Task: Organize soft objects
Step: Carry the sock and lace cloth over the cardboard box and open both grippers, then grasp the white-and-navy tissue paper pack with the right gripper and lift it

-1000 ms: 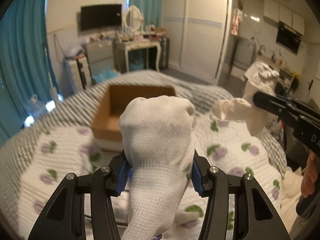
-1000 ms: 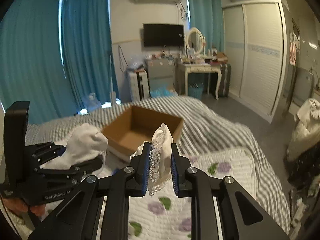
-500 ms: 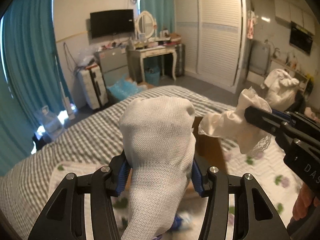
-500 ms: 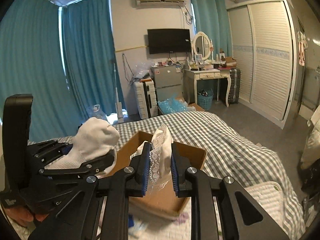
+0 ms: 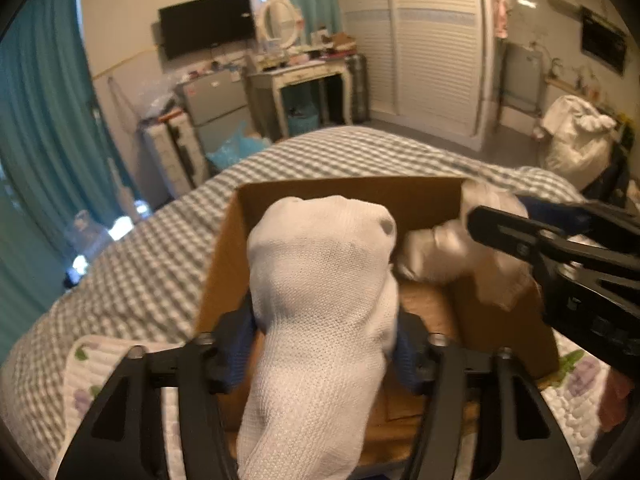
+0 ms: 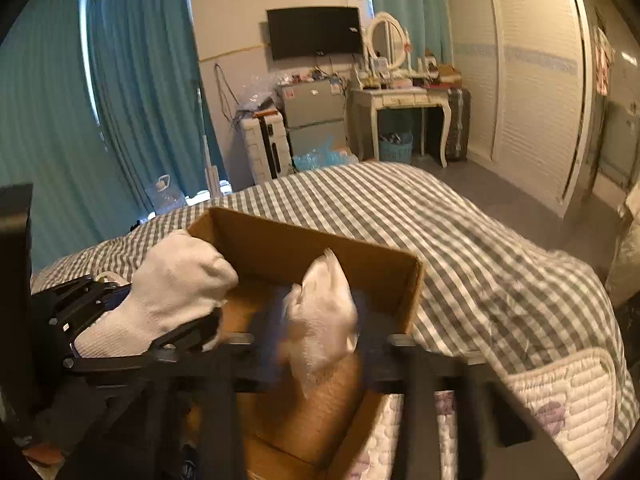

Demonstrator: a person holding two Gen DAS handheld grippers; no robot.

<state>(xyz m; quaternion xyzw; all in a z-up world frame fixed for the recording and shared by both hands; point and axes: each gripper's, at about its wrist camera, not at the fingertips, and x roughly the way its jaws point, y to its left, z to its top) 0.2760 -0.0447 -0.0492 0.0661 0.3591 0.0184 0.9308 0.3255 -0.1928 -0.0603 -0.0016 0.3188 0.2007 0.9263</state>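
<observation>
Since a second ago both grippers have travelled forward from the near quilted area to the cardboard box (image 5: 224, 256), which now fills the middle of both views instead of sitting farther off. The left gripper (image 5: 324, 344) stays clamped narrowly on the white knitted sock (image 5: 320, 304), whose long axis runs from the near edge up and away along the fingers, its rounded toe end poking out over the box's open interior. The right gripper (image 6: 320, 344) is blurred by motion; its jaws look set wider than they were, with the lace-trimmed cloth (image 6: 320, 312) standing between them, so I cannot tell whether it still pinches the cloth or is letting go. The cloth hangs over the right side of the box, just inside the far right wall. The box rests on the checked bedspread (image 6: 460, 232), with the floral quilt (image 6: 560, 392) near it on the right. The relation that matters: the box floor lies directly below and slightly ahead of both loads, so a release should drop each piece inside. The right-hand load seems nearer to release.
</observation>
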